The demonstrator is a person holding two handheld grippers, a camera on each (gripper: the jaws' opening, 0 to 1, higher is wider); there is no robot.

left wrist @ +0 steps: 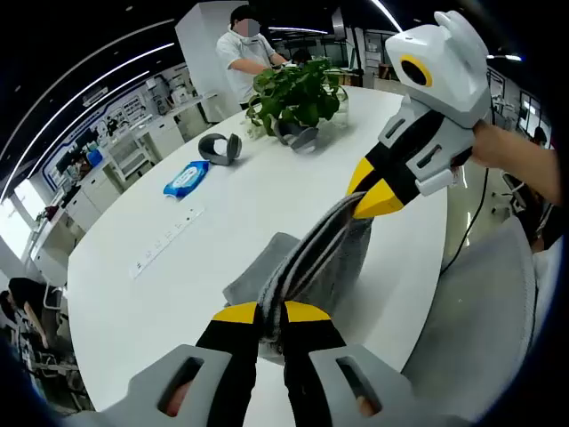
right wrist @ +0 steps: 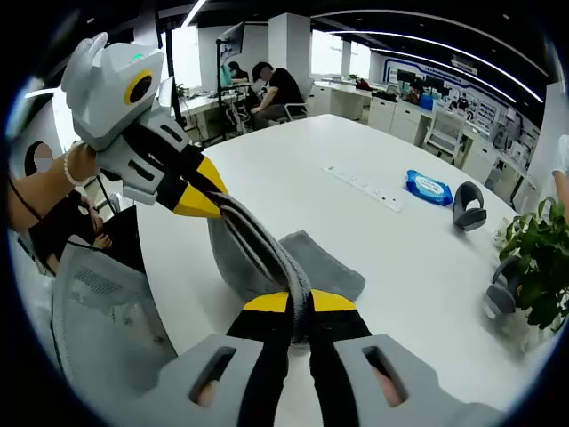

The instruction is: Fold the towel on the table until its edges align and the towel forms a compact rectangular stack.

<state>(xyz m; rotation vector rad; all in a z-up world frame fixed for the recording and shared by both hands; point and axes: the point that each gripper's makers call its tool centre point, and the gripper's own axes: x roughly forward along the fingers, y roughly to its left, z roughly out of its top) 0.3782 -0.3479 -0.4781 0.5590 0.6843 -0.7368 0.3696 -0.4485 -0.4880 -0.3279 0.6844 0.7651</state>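
With the left gripper (left wrist: 271, 313) and right gripper (right wrist: 300, 302) each pinching the grey towel (left wrist: 313, 267) taut, uneven pull risks misaligned edges.

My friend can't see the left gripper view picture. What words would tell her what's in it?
Two yellow-tipped tools, the left tool near and the right tool farther, hold a grey towel stretched between them above a white table. Behind are a potted plant and a blue packet.
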